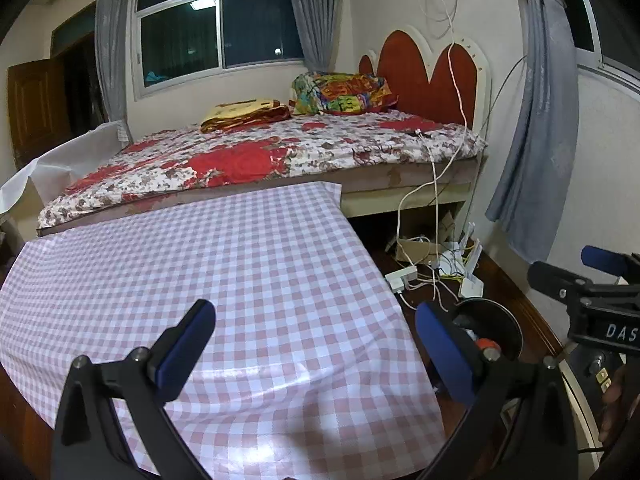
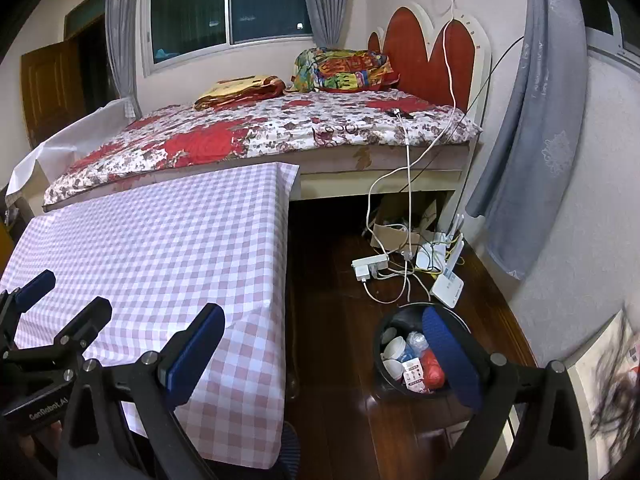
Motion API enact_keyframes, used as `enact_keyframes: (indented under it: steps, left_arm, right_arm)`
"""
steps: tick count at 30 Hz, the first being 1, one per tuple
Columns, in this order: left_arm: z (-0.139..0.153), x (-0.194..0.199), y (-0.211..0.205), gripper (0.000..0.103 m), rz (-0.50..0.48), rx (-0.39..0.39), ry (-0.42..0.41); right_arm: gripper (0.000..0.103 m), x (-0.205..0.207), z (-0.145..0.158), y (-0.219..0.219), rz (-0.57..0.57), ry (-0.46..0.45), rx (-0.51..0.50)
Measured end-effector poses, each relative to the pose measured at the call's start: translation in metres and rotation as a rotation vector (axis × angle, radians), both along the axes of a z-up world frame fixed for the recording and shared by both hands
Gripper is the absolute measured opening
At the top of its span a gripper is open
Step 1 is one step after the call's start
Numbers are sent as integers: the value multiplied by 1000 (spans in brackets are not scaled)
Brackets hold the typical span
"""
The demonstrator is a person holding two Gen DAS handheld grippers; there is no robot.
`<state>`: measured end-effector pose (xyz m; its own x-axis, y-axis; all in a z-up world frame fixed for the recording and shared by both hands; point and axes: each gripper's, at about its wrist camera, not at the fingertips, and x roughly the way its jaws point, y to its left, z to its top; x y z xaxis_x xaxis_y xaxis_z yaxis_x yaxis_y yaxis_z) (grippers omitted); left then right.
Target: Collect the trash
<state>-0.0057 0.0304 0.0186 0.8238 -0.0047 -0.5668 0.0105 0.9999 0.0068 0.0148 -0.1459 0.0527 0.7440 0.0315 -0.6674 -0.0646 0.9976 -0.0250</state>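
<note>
A black round trash bin (image 2: 384,344) stands on the dark wood floor to the right of the table, holding white cups, a red wad and paper scraps; it also shows in the left wrist view (image 1: 504,324). My left gripper (image 1: 316,344) is open and empty above the pink checked tablecloth (image 1: 200,264). My right gripper (image 2: 324,356) is open and empty, its right finger over the bin, its left finger (image 2: 196,354) over the table's edge. The left gripper also shows in the right wrist view (image 2: 60,300). No trash shows on the table.
A bed (image 1: 280,152) with a floral cover stands behind the table. White cables, a power strip (image 2: 370,266) and a router (image 2: 448,286) lie on the floor beyond the bin. A grey curtain (image 2: 528,128) hangs at the right wall.
</note>
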Motion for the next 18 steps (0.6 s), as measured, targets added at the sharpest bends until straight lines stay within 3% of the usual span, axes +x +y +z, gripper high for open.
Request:
enact_keyframes:
  steps: [18]
  left_arm:
    - [3,1,-6,101,-10,-2,6]
  right_arm:
    - [100,0,0,3,-1,2,-3]
